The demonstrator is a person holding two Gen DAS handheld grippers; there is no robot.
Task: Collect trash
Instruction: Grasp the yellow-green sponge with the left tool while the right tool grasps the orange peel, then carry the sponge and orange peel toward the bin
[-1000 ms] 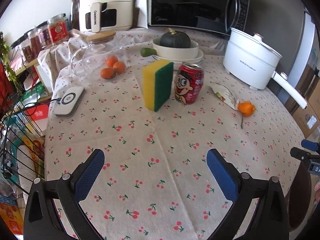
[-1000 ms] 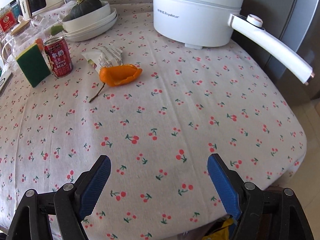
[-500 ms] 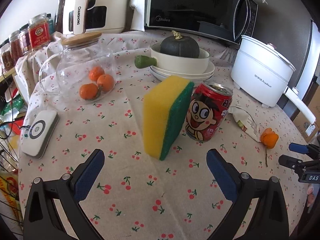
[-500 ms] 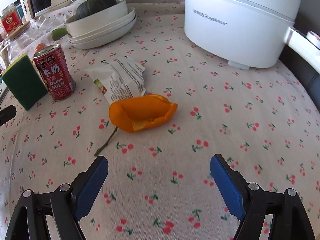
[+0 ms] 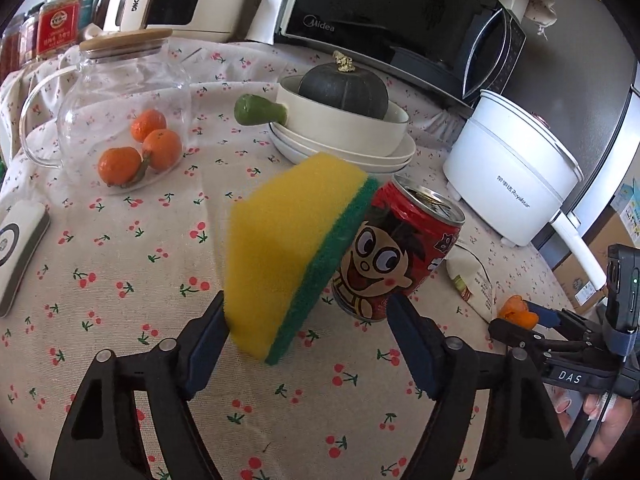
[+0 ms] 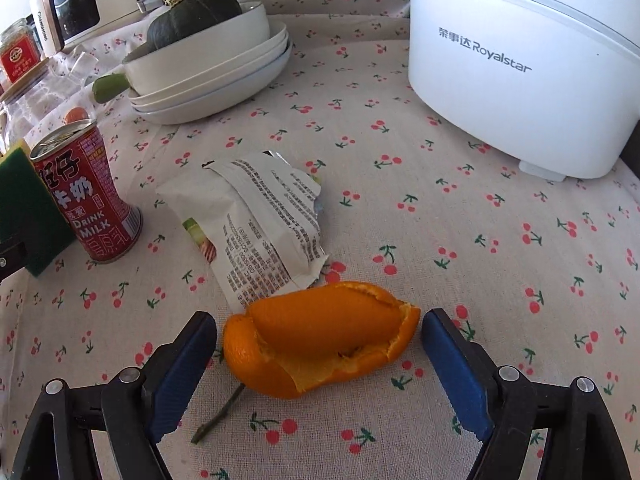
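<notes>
Right gripper (image 6: 320, 344) low over the cherry-print tablecloth (image 6: 460, 240), blue pads apart on either side of the orange peel (image 6: 316, 348); small gaps show at both ends of the peel, neither pad pressing on it. A thin stem (image 6: 218, 416) lies on the cloth just below the peel, on its left. Just beyond the peel, touching or overlapping its far edge, a torn white snack wrapper (image 6: 260, 232) lies flat. Left gripper (image 5: 308, 320): jaws have just been closing, and stand around the yellow-and-green sponge (image 5: 292, 256), which is upright on edge. Left pad (image 5: 208, 344) is at the sponge's yellow face, contact cannot be told for sure; right pad (image 5: 412, 344) stands clear of the green side, with the foot of the red milk drink can (image 5: 396, 256) right by it. Can stands upright, touching or just behind the sponge, top opened. Further back, a stack of white dishes (image 5: 344, 140) holding a dark green squash (image 5: 344, 88), and to the left a glass jar with a wooden lid (image 5: 120, 112) containing three small oranges. A white electric pot (image 6: 520, 60) stands to the right, well apart from the peel. Microwave (image 5: 392, 12) at the rear.
</notes>
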